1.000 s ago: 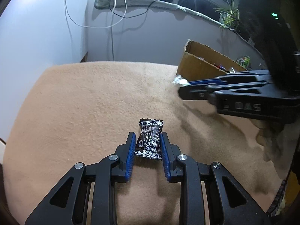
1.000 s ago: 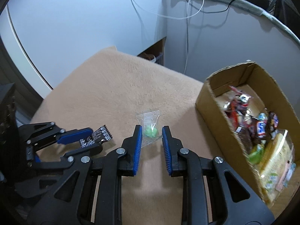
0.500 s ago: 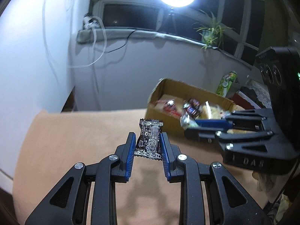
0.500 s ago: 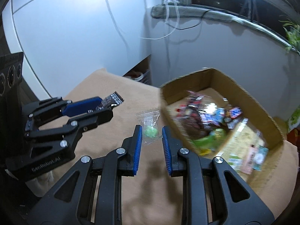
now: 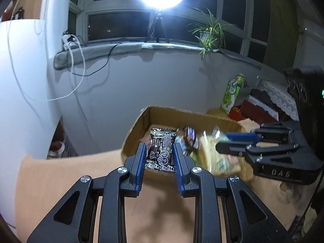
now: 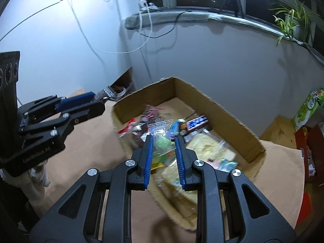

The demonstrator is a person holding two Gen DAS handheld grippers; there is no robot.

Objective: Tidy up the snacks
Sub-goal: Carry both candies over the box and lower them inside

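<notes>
We take the cardboard box as our landmark. It sits open-topped on the tan cloth and holds a blurred heap of wrapped snacks, among them a large pale yellow bag.

In our left gripper the black snack packet stands upright between the two blue pads, its crimped top edge rising above the fingertips. The jaws are narrow and pressed against the packet's two long sides, so they hold it. Seen from the left wrist, the packet lies in front of the box's near-left corner, over the near wall, clear of the cloth.

In our right gripper a clear sachet with a green sweet inside sits between the blue pads. These jaws are narrow as well and closed on the sachet; its transparent upper flap sticks out past the fingertips. From the right wrist, the sachet appears over the near part of the box's interior, above the heap of snacks.

Each gripper shows in the other's view: the left one lies to the left of the box, outside its left wall, with the packet's crimped end poking from its tip; the right one reaches in from the box's right side, its tip over the yellow bag.
</notes>
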